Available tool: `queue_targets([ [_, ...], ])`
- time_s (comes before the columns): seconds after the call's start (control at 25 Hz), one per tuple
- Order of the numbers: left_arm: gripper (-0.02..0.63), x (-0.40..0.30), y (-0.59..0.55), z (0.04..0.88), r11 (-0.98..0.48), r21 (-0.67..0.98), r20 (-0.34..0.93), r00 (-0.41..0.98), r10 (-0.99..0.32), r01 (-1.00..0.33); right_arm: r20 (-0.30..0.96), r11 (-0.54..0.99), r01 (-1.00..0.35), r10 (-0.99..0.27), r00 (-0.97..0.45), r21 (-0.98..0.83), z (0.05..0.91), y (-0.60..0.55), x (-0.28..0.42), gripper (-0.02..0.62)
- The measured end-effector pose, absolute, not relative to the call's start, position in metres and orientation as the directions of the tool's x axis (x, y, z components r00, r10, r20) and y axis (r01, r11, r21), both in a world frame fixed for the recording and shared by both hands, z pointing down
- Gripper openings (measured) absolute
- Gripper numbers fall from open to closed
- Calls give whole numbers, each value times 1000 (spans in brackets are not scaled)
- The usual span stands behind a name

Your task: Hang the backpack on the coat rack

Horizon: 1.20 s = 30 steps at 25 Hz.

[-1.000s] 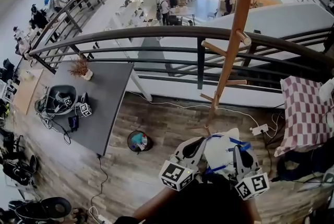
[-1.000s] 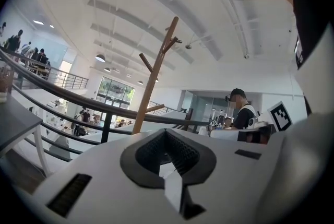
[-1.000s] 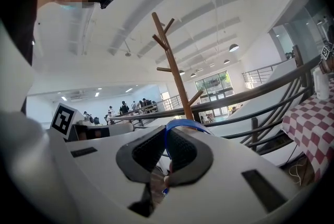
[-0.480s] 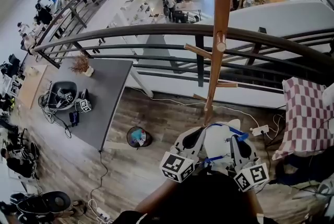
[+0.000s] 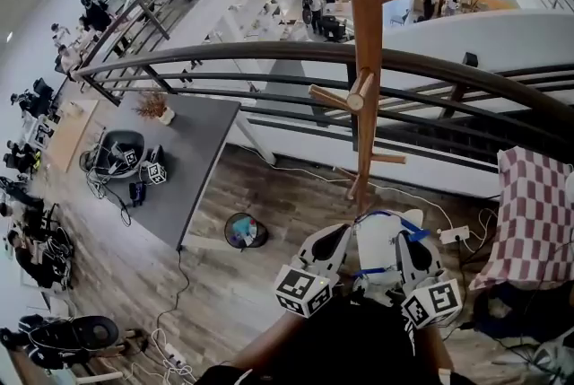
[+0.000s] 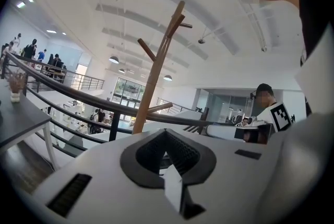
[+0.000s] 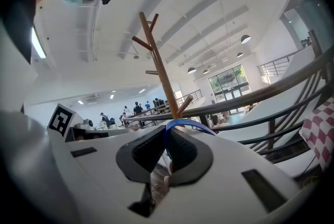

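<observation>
In front of the coat rack (image 5: 363, 60), close against the person's body, the white backpack (image 5: 381, 247) hung between the two grippers, low and well under the pegs. Its blue top loop (image 7: 183, 125) arched free above the right gripper (image 7: 167, 137), whose jaws were pinched on the loop's base, probably so the loop stayed open enough to drop over a peg. The left gripper (image 6: 166, 135) had its jaws pressed together too, seemingly on a pale fold of the bag's side, likely to share the weight and stop the bag swinging. The nearest peg (image 5: 334, 96) angled upward from the post, so the loop would have needed lifting above its tip. A dark railing (image 5: 224, 58) ran behind the post.
</observation>
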State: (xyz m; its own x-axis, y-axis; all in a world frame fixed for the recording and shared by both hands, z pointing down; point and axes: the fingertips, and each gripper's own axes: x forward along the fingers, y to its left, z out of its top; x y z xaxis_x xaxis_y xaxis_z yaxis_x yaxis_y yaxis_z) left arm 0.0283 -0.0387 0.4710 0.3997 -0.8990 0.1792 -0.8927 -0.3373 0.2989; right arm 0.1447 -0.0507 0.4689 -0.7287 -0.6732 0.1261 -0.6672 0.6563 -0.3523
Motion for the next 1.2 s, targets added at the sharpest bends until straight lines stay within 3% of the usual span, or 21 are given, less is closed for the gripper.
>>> queue_targets([
  [1.2,8,8,-106,467,-383,341,139,449,-883,-858,143,671,-687,-679,-720,-279,452,-104,138,20],
])
